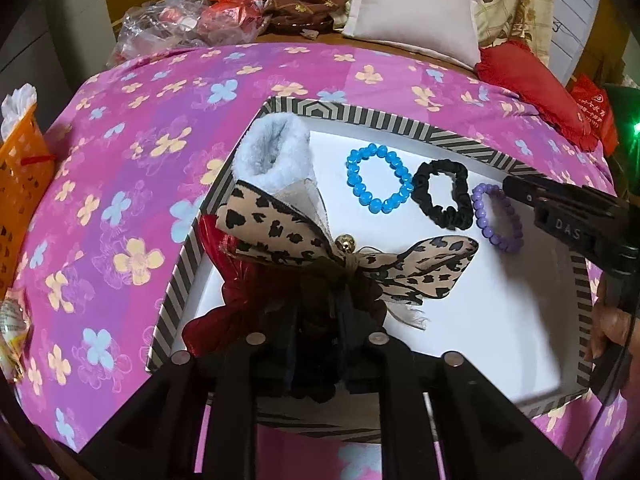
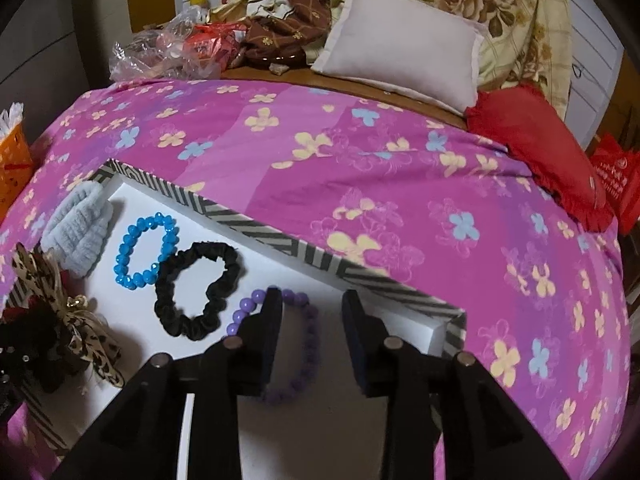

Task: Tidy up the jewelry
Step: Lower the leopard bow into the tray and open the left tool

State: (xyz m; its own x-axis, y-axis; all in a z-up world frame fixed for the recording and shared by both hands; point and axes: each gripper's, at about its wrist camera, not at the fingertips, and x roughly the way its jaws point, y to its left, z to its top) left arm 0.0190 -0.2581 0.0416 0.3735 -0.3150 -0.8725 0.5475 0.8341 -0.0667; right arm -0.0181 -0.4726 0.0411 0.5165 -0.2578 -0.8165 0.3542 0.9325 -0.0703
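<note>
A white tray with a striped rim (image 1: 400, 120) (image 2: 280, 236) lies on the pink flowered bedspread. In it are a blue bead bracelet (image 1: 354, 182) (image 2: 120, 258), a black scrunchie (image 1: 444, 218) (image 2: 188, 326), a purple bead bracelet (image 1: 480, 216) (image 2: 310, 344), a fluffy white scrunchie (image 1: 276, 176) (image 2: 80, 232) and a red fabric piece (image 1: 228, 280). My left gripper (image 1: 320, 304) has the dark band of a leopard-print bow (image 1: 272, 224) (image 2: 36, 276) between its fingertips; dark fabric hides the pads. My right gripper (image 2: 311, 294) stands open over the purple bracelet, one finger inside the ring.
An orange basket (image 1: 20, 176) stands at the left edge of the bed. A pale pillow (image 1: 412, 20), a red cloth (image 1: 528, 84), crumpled plastic bags (image 1: 172, 20) and bedding crowd the far end. Flowered bedspread (image 2: 400, 184) stretches to the tray's right.
</note>
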